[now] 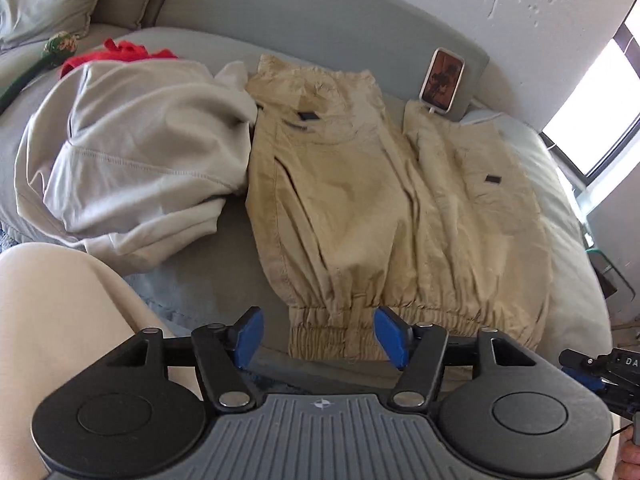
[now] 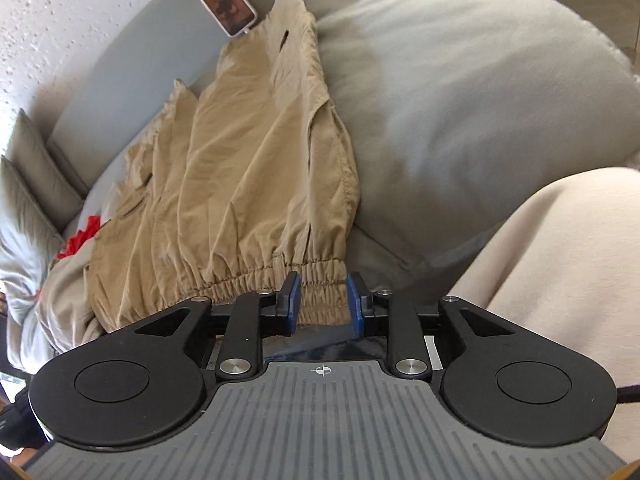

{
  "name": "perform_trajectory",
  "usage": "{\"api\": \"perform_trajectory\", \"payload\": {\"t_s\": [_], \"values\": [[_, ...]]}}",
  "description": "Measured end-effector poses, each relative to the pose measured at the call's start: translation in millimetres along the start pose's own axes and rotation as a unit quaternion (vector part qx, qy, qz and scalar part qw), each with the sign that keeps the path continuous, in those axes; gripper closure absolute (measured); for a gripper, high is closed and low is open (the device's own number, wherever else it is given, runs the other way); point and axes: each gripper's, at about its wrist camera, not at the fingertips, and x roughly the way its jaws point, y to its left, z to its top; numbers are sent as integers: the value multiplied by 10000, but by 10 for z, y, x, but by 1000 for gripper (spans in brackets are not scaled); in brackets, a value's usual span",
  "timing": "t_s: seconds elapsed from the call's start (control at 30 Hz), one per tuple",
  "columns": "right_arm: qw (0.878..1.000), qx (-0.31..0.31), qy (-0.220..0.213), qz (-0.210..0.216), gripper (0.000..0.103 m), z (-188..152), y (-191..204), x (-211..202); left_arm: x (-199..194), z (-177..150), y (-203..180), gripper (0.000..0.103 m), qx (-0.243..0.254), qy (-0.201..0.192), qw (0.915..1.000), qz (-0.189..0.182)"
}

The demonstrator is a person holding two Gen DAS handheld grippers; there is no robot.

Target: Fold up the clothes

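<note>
Garment: tan trousers [image 1: 360, 200], thin crinkled weave, spread flat on the grey sofa [image 1: 224, 232] for folding.
Cuffs: gathered elastic, nearest both tools.
Left gripper [image 1: 318, 336]: open, astride one cuff.
Right gripper [image 2: 322, 304]: open, flanking the other cuff, apparently poised to pinch.
Beside: cream sweatshirt [image 1: 136, 160], soft, heaped.

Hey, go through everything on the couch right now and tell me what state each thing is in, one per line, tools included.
Tan pants: spread flat, unfolded, elastic cuffs toward the tools.
Light grey hoodie: crumpled heap beside the pants.
Red garment: bunched behind the hoodie.
Phone: propped against the backrest, screen lit, cable plugged in.
Left tool: open, at the left cuff.
Right tool: open, cuff between its pads.
</note>
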Motion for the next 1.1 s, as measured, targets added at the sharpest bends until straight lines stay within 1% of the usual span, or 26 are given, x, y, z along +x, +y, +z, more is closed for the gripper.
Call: {"api": "perform_trajectory", "payload": {"t_s": [0.07, 0.1, 0.13, 0.17, 0.2, 0.23, 0.3, 0.33, 0.37, 0.4, 0.43, 0.47, 0.5, 0.53, 0.6, 0.63, 0.67, 0.7, 0.73, 0.77, 0.8, 0.9, 0.97, 1.03, 1.07, 1.1], "values": [[9996, -120, -232, 101, 70, 48, 25, -102, -62, 69, -46, 50, 190, -222, 9987, -421], [9990, -228, -337, 197, 70, 91, 63, -119, -20, 119, -117, 53, 374, -347, 9972, -538], [9977, -411, -420, 327, 72, 155, 134, -88, 24, 169, -190, 68, 561, -473, 9952, -650], [9961, -601, -486, 428, 78, 218, 207, -25, 134, 216, -298, 77, 720, -507, 9948, -506], [9947, -758, -528, 449, 81, 288, 297, 84, 278, 259, -398, 88, 841, -494, 9946, -354], [9937, -880, -529, 444, 83, 357, 381, 219, 416, 278, -467, 90, 915, -464, 9942, -322], [9923, -1072, -454, 431, 83, 466, 494, 491, 692, 291, -582, 90, 1084, -370, 9931, -244], [9920, -1147, -368, 377, 83, 508, 522, 632, 802, 279, -599, 90, 1134, -287, 9931, -108], [9922, -1197, -291, 187, 83, 538, 498, 758, 909, 258, -593, 90, 1182, -158, 9927, 156], [9921, -1228, -221, -113, 85, 560, 432, 870, 1018, 232, -547, 95, 1167, 125, 9911, 622], [9911, -1257, -151, -413, 91, 581, 366, 982, 1035, 200, -452, 94, 974, 265, 9911, 866], [9900, -1216, -124, -701, 103, 599, 263, 1046, 974, 188, -364, 93, 746, 226, 9941, 758], [9922, -1010, -134, -718, 103, 617, 131, 1019, 911, 190, -322, 93, 668, 288, 9941, 803], [9960, -713, -144, -523, 103, 638, 1, 951, 822, 199, -303, 94, 701, 311, 9926, 946], [9978, -493, -219, -398, 103, 663, -75, 762, 677, 231, -313, 94, 757, 183, 9928, 913], [9980, -437, -265, -374, 98, 673, -86, 661, 624, 253, -333, 93, 751, 120, 9936, 834], [9977, -461, -343, -356, 95, 686, -67, 571, 588, 273, -361, 89, 746, 48, 9943, 762], [9969, -556, -447, -320, 93, 705, -14, 499, 555, 293, -407, 80, 751, -42, 9950, 662], [9963, -622, -531, -250, 84, 733, 41, 452, 545, 302, -448, 73, 755, -71, 9955, 567], [9958, -664, -600, -168, 65, 767, 92, 418, 536, 309, -489, 68, 758, -97, 9960, 471], [9952, -702, -674, -125, 56, 812, 133, 400, 542, 314, -526, 65, 774, -85, 9961, 404], [9930, -776, -879, -108, 55, 986, 222, 389, 575, 379, -647, 65, 843, -61, 9961, 252], [9933, -660, -943, -98, 55, 1164, 233, 398, 593, 471, -744, 65, 867, -113, 9961, 144], [9937, -505, -1001, -29, 55, 1380, 230, 419, 637, 603, -926, 64, 916, -198, 9955, -150], [9938, -428, -1027, 9, 55, 1490, 230, 432, 660, 669, -1017, 61, 941, -241, 9948, -299], [9941, -368, -1016, 36, 55, 1607, 241, 466, 711, 724, -1138, 53, 1019, -234, 9936, -438]]}}
